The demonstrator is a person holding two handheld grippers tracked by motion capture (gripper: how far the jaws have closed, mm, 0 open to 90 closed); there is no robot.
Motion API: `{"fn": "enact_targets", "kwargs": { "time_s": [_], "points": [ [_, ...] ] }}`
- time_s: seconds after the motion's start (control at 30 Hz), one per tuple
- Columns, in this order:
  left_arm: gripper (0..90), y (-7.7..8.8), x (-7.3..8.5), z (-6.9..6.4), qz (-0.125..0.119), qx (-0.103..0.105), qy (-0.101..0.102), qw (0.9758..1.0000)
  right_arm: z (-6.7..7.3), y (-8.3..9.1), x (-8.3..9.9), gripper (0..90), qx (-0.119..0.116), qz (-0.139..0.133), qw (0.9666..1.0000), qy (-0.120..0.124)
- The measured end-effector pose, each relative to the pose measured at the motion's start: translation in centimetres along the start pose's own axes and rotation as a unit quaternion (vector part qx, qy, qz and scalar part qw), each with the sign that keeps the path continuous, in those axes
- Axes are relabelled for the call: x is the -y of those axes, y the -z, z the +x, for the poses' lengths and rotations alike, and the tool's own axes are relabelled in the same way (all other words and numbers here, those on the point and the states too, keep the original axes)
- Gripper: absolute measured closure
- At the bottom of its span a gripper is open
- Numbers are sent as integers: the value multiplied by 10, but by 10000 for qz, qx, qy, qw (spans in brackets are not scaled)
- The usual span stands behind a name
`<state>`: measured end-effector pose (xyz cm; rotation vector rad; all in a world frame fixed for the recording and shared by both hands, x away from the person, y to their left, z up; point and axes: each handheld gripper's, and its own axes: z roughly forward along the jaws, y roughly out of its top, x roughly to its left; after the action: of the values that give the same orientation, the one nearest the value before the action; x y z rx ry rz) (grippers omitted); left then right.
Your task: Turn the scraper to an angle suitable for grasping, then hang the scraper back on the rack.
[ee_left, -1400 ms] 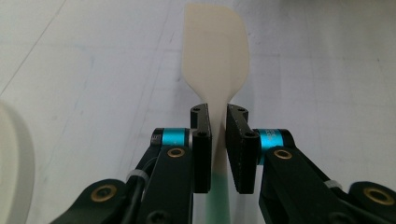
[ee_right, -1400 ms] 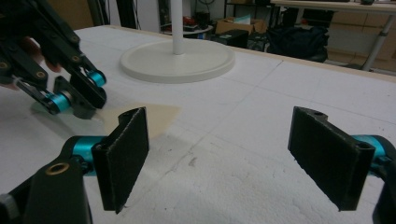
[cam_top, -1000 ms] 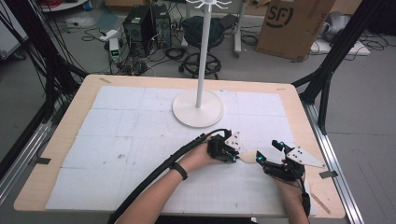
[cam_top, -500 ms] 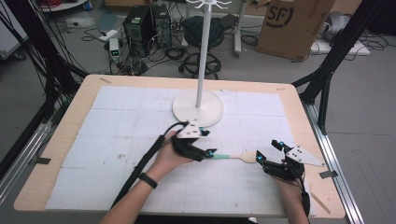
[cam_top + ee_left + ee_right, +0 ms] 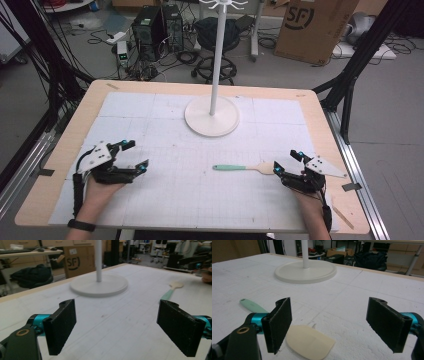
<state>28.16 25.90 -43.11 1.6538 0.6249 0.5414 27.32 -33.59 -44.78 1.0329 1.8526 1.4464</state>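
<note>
My tongs' pads (image 5: 280,322) look like ribbed matt black rubber. The spatula (image 5: 244,168) has smooth mint plastic and a cream blade. The worktop (image 5: 165,120) wears rough white foam over wood.

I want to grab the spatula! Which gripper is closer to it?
Right. The right gripper sits open just beside the spatula, by its cream blade end. The left gripper is open too, far off across the table, past the green handle.
</note>
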Motion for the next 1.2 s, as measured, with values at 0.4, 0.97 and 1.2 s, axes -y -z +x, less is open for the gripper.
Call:
{"fn": "enact_targets", "kwargs": {
  "time_s": [0.4, 0.97, 1.2],
  "points": [
    [169, 27, 21, 15, -17, -454, 14, 9990, 0, -1, -1, 198, -7, 53, 10000, 2],
    [178, 36, 26, 19, -249, -581, 198, 9978, -1, -9, -7, 173, -604, 170, 9977, 237],
    [177, 36, 26, 19, -234, -591, 206, 9978, -2, -14, -20, 175, -903, 190, 9949, 396]
  ]
}}
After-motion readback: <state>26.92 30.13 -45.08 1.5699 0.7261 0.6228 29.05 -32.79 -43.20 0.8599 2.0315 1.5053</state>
